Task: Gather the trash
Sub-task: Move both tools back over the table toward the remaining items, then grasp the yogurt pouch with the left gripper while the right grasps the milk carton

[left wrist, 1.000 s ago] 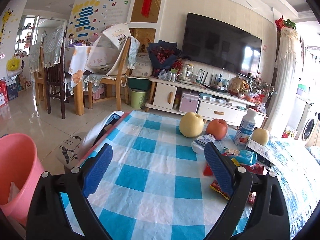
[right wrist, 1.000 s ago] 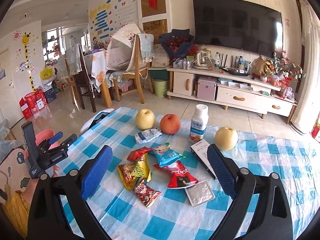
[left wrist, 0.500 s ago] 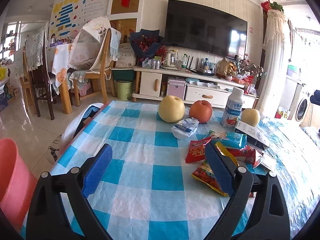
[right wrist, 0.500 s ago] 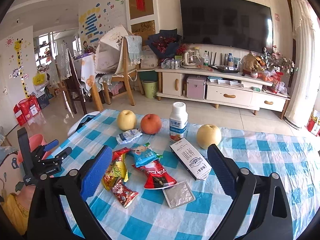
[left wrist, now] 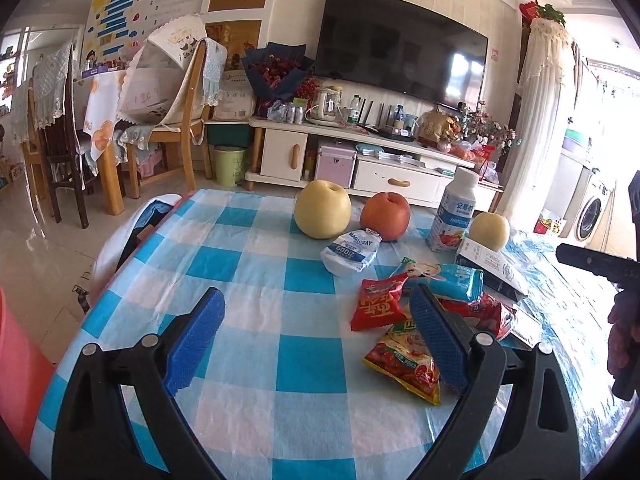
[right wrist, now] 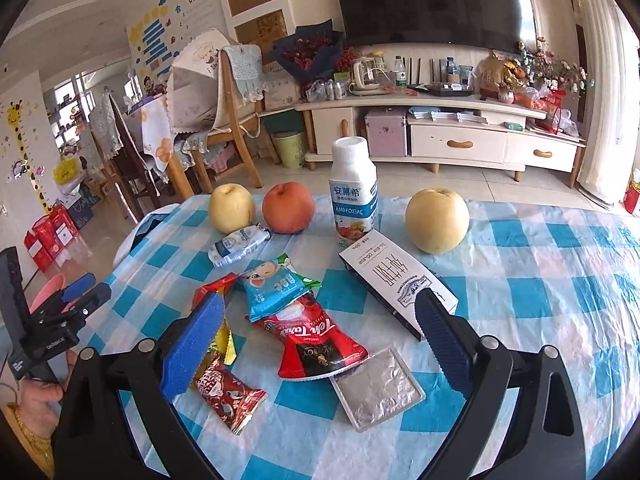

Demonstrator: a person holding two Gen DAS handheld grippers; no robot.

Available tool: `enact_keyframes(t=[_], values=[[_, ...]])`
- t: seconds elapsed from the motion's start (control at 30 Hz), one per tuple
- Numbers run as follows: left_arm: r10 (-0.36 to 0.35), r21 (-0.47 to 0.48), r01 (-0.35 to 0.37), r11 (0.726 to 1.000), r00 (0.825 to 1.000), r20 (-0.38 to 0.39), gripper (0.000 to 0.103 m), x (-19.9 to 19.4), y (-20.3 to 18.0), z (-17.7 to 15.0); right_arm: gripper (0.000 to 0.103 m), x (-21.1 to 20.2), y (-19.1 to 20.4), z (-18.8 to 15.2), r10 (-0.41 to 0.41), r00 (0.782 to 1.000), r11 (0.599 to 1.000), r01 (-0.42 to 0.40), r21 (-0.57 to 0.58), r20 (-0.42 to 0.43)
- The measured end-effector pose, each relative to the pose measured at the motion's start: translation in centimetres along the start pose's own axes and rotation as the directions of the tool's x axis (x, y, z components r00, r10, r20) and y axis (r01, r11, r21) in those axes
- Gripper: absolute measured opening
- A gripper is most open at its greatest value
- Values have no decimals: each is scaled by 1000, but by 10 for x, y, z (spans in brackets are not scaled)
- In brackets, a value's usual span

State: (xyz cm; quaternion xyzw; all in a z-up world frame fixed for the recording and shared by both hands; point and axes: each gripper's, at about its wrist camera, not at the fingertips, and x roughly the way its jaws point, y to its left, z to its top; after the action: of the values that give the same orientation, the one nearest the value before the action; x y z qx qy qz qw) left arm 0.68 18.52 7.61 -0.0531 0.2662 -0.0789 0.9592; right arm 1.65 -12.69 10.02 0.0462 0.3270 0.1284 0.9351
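Several snack wrappers lie together on the blue-checked tablecloth (right wrist: 540, 280). In the right wrist view a red wrapper (right wrist: 316, 340), a blue one (right wrist: 276, 288), a silver foil packet (right wrist: 380, 390) and a small red wrapper (right wrist: 226, 394) sit just beyond my right gripper (right wrist: 318, 300), which is open and empty. A white pouch (right wrist: 240, 240) lies by the fruit. My left gripper (left wrist: 315, 296) is open and empty over the cloth. Its right finger hides part of a yellow-red wrapper (left wrist: 404, 360). A red wrapper (left wrist: 376, 304) lies beside it.
Two pears (right wrist: 436, 220) (right wrist: 232, 208), an apple (right wrist: 289, 208), a yogurt bottle (right wrist: 354, 192) and a white-and-black box (right wrist: 400, 284) stand behind the wrappers. A pink bucket (left wrist: 16, 360) sits on the floor left of the table. A TV cabinet (right wrist: 460, 140) and chairs stand beyond.
The left gripper has swung right, from the bucket side toward the wrappers. The right gripper has moved forward and lower over the wrapper pile. Both stayed open.
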Motion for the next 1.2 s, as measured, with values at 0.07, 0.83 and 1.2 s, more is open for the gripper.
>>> enact_keyframes(t=[0.07, 0.83, 1.2], values=[[-16, -25, 16, 1000, 1000, -3, 94, 8, 4, 5, 95, 15, -2, 3, -13, 1000, 1000, 13, -24, -8], [-167, 224, 256, 940, 921, -352, 94, 189, -46, 42, 95, 137, -53, 12, -54, 981, 985, 22, -174, -186], [-118, 267, 237, 934, 911, -394, 83, 216, -54, 44, 72, 146, -64, 4, -47, 975, 986, 10, -169, -218]])
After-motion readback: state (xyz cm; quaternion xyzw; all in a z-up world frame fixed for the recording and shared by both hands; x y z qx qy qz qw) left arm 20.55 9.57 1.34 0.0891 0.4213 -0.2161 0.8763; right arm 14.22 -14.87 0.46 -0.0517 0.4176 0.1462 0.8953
